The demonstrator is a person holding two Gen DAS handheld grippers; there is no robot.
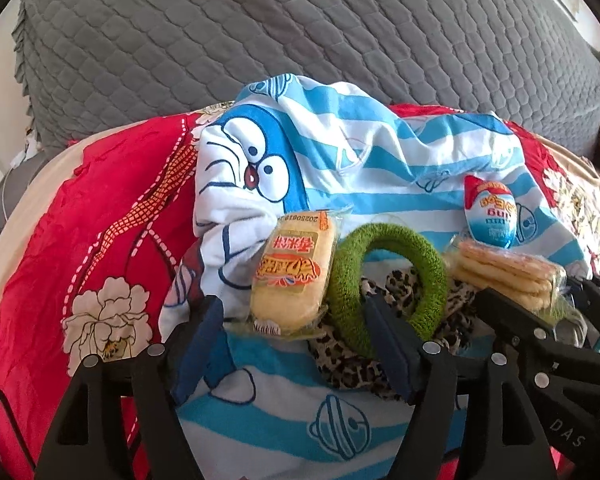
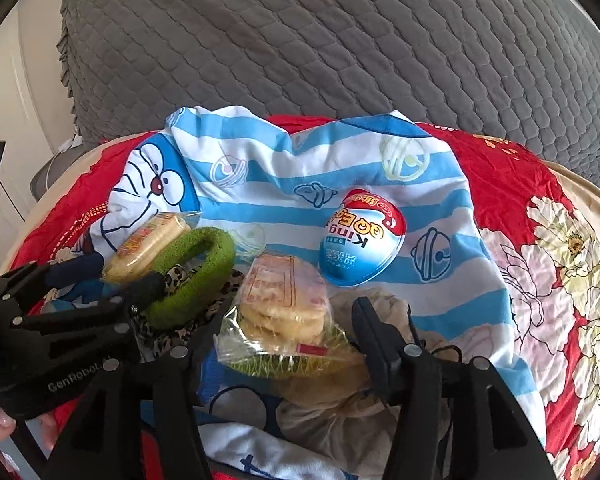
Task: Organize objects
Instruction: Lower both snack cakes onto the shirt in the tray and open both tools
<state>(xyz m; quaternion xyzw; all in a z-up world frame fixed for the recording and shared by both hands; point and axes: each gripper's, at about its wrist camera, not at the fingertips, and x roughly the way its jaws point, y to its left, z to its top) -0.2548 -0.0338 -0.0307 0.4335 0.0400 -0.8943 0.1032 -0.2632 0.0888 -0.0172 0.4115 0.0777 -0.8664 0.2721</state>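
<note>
Apparently the left gripper [image 1: 296,344] is spreading wide around the yellow cake packet [image 1: 292,276], holding nothing. The right gripper [image 2: 288,344] is likewise gaping around the biscuit pack [image 2: 284,304] on the bed [image 1: 52,240]; closing comes next.

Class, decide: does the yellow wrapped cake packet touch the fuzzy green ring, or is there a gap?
Touching. In the left wrist view the yellow wrapped cake packet has its right edge pressed against the fuzzy green ring, with no cloth visible between them.
</note>
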